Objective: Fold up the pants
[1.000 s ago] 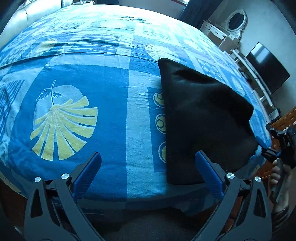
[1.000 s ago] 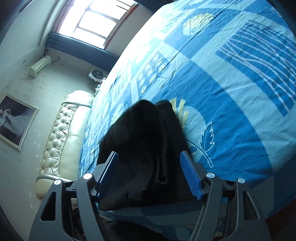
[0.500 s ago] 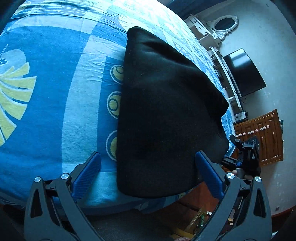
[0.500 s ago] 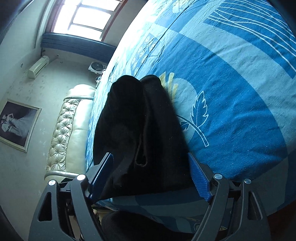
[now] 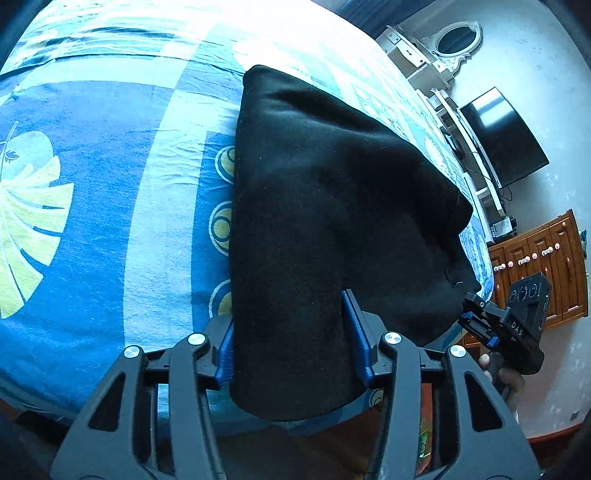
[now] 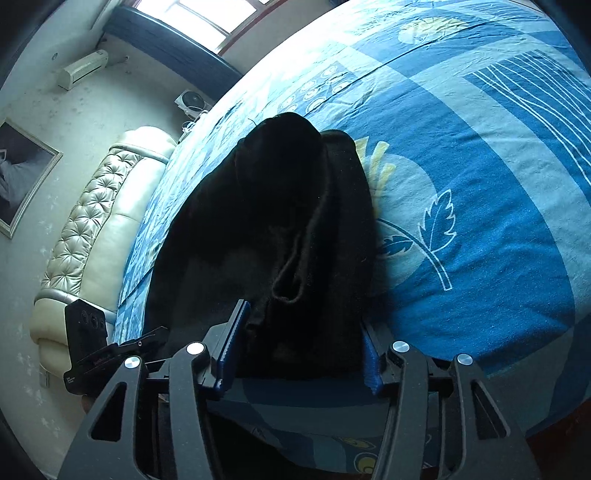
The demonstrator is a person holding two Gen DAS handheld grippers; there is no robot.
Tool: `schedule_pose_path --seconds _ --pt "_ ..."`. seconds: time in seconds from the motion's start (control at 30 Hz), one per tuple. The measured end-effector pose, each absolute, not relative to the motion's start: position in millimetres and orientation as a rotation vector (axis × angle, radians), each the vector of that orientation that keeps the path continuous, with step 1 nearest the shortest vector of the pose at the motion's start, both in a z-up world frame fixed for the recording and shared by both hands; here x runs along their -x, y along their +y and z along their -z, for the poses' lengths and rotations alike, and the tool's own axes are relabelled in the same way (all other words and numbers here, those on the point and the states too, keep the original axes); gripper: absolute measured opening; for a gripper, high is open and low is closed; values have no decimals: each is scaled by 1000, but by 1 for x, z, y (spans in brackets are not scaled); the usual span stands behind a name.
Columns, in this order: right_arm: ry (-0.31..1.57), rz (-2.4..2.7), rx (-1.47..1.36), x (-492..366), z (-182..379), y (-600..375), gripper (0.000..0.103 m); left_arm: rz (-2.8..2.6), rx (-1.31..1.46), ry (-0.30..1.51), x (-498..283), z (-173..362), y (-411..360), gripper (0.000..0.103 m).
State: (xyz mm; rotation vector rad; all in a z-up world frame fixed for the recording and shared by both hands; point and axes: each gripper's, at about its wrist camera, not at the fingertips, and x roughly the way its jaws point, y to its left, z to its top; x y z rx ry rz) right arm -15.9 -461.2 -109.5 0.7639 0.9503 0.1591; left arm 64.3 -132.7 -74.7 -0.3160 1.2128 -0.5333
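Black pants (image 5: 332,206) lie folded on the blue patterned bed sheet (image 5: 103,206), near the bed's front edge. My left gripper (image 5: 291,328) is shut on the near hem of the pants, its blue fingers pressed on either side of the cloth. My right gripper (image 6: 295,339) is shut on the other near end of the pants (image 6: 273,221), where bunched layers and a rolled hem show. The right gripper also shows in the left wrist view (image 5: 506,328) at the pants' right corner. The left gripper also shows in the right wrist view (image 6: 110,354).
The bed edge runs just below both grippers. A padded cream headboard (image 6: 92,229) stands at the left. A white dresser with oval mirror (image 5: 436,48), a TV (image 5: 502,140) and a wooden cabinet (image 5: 535,266) stand along the right wall. A window (image 6: 207,14) is beyond.
Both grippers moved in to the pants' near edge and closed on the cloth; one second ago both were open and apart from it.
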Motion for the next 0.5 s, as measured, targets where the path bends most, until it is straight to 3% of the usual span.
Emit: schedule_pose_path --seconds 0.5 --pt "1015 -321 -730 -26 111 -387 52 326 259 1099 -39 52 -51 46"
